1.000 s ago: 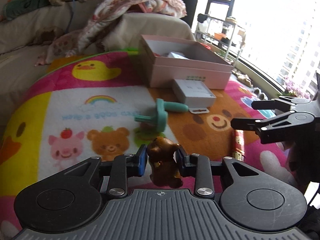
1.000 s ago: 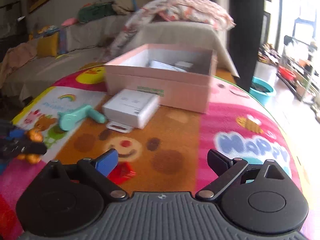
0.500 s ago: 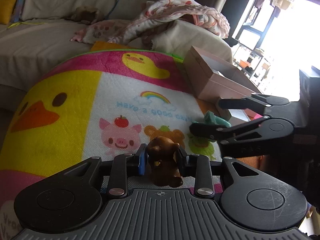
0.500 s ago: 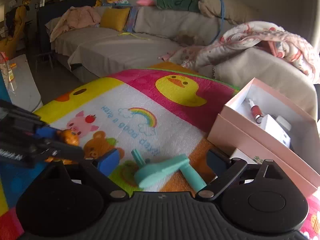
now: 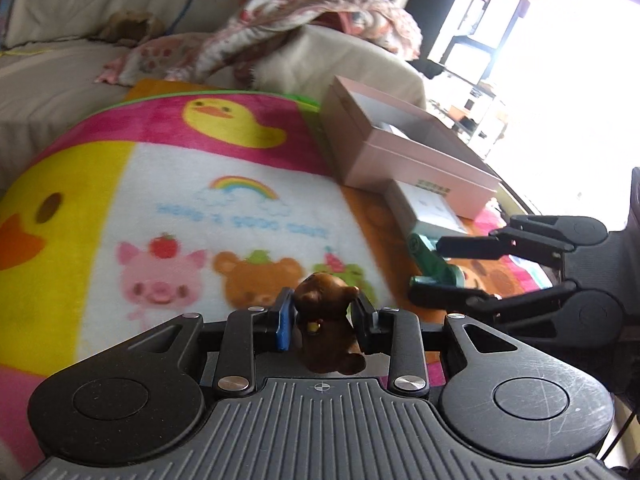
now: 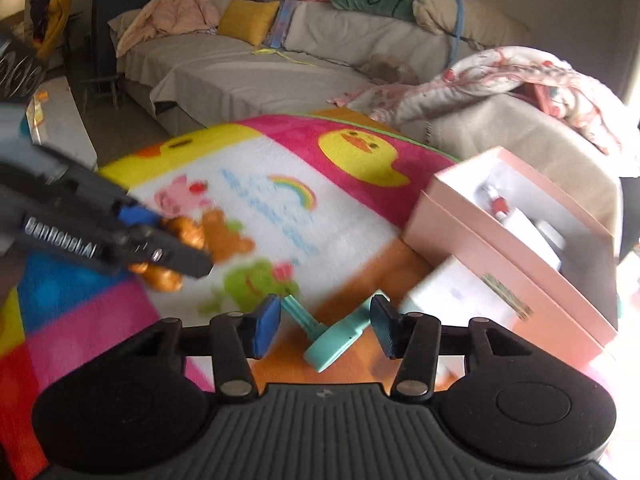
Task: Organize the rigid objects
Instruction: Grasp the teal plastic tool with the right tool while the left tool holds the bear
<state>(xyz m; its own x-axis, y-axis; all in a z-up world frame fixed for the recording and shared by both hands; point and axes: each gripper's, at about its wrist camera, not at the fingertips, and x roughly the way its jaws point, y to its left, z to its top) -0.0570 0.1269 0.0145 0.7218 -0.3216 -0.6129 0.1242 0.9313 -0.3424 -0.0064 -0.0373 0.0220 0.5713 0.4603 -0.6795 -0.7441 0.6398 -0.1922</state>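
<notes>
Right gripper (image 6: pixel 324 330) now straddles teal toy (image 6: pixel 334 342) at lower centre of right wrist view, fingers apart, not yet touching; half second ago toy lay ahead of tips, so grasp looks imminent

Left gripper (image 5: pixel 322 320) stays clamped on brown bear figurine (image 5: pixel 326 320), lower centre of left wrist view

Pink box (image 6: pixel 516 248), open, right of frame, likely destination; white box (image 5: pixel 428 208) touches its front; cartoon blanket (image 5: pixel 180 208) beneath

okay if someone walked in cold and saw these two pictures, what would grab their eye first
Probably the small brown bear figurine pinched between the left gripper's fingers, low in the middle of the left wrist view. Next, the bright cartoon blanket with its yellow ducks under everything. Then the teal plastic tool lying between the open right gripper's fingers, beside the open pink box.
</notes>
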